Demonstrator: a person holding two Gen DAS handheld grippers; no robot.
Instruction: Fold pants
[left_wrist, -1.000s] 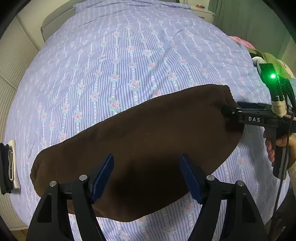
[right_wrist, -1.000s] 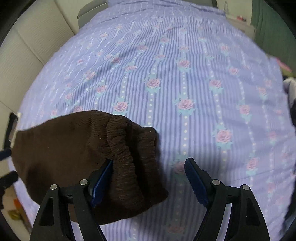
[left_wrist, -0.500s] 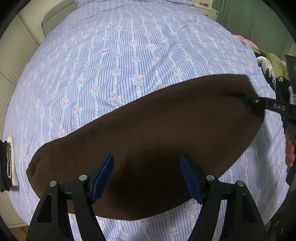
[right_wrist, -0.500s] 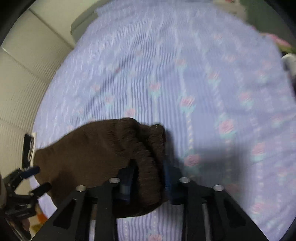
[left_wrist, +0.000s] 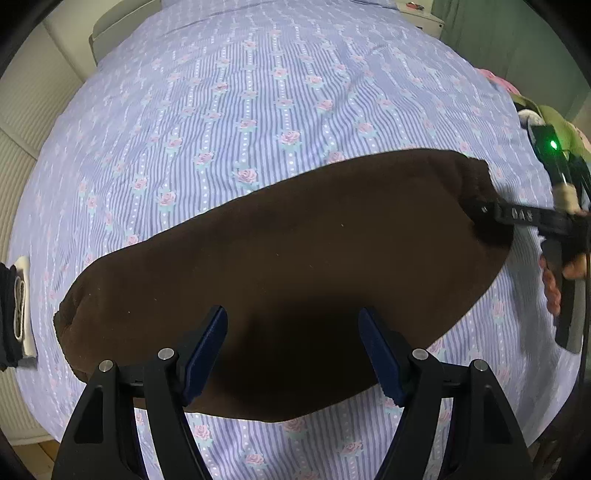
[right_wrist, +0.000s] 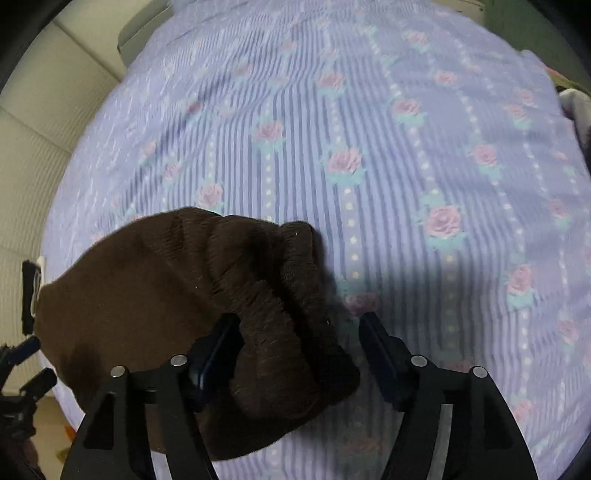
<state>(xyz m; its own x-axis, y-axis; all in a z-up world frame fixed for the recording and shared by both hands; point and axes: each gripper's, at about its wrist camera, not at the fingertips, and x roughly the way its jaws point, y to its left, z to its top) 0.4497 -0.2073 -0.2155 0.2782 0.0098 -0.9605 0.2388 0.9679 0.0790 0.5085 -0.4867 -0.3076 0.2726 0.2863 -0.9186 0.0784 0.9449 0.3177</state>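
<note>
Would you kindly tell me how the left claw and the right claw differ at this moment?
The left claw hangs over the flat middle of the brown pants; the right claw straddles their bunched waistband. The left claw's pads are bare, while cloth lies against one right pad. The right jaws have just been opening. Both stand open.

A home bedroom: a bed (left_wrist: 258, 110) under a lilac rose-patterned sheet.

Soft, even indoor light falls on the striped bedsheet (left_wrist: 258, 110), with heavy fisheye bending and black vignetting at every corner. The left wrist view is sharp; the right wrist view is smeared with motion blur, worst along its upper left. A broad dim shadow lies across the brown pants (left_wrist: 295, 277) and the sheet nearest each lens.
</note>
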